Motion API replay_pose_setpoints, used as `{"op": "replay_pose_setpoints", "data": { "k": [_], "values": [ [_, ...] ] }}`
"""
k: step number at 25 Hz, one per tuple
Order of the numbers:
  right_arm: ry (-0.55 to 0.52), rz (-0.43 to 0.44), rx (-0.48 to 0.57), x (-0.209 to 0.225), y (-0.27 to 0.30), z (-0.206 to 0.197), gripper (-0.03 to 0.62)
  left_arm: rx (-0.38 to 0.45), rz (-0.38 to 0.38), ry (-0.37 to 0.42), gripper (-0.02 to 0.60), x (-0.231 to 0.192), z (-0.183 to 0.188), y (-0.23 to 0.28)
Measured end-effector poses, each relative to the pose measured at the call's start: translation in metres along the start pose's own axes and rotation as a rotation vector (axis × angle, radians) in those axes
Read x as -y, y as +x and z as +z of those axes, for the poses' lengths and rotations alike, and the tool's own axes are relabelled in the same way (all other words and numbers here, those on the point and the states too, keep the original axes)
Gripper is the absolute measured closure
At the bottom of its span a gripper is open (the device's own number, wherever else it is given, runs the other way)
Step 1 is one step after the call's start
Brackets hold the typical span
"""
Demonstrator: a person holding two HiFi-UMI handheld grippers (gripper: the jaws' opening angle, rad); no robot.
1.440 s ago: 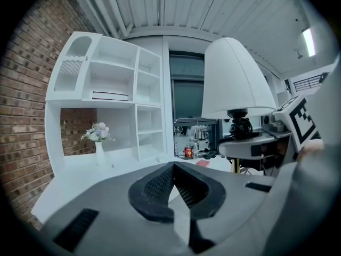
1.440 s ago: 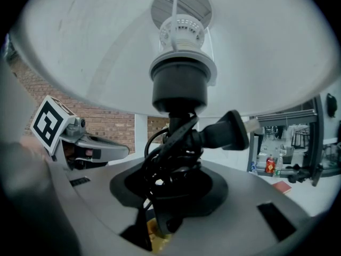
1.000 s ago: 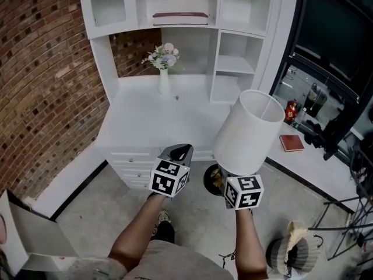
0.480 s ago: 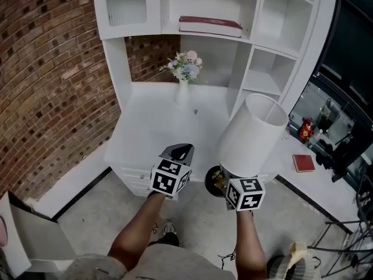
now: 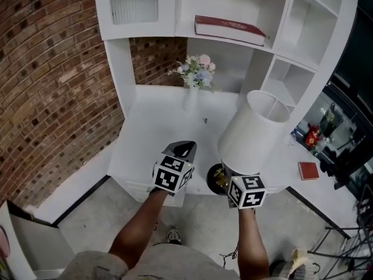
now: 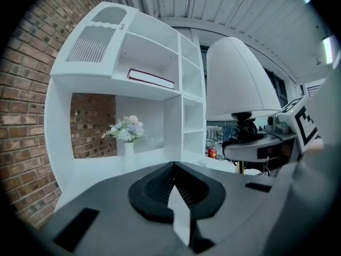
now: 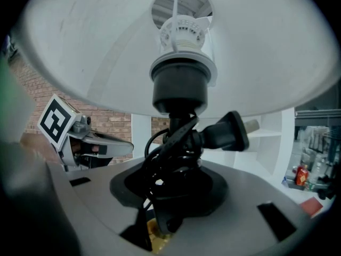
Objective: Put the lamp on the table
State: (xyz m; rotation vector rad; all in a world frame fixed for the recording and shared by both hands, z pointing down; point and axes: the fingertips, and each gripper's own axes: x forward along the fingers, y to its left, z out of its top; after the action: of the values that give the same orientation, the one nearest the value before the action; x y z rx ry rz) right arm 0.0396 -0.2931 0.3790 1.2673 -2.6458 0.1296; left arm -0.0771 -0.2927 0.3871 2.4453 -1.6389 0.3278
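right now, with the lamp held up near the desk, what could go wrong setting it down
The right gripper holds the lamp low down, with the shade tilted. It is top-heavy and may swing or tip.
The cord and plug bunched at the jaws could slip under the base.
The shade could knock the flower vase.

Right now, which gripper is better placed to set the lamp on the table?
Right: the right gripper holds the lamp by its stem near the table; the left gripper is shut, empty.
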Motion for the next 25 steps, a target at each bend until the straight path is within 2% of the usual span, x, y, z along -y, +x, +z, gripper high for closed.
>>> {"op": "replay_pose_setpoints", "data": {
  "k": [15,25],
  "values": [
    [0.000,-0.027,-0.011,0.002,0.080,0.012,0.459,-0.002,-0.036,0.001,0.584,-0.070,0.009,0.045],
    [0.007,-0.022,-0.019,0.003,0.112,0.005,0.459,-0.024,-0.038,-0.002,0.584,-0.092,-0.002,0.062]
  ]
}}
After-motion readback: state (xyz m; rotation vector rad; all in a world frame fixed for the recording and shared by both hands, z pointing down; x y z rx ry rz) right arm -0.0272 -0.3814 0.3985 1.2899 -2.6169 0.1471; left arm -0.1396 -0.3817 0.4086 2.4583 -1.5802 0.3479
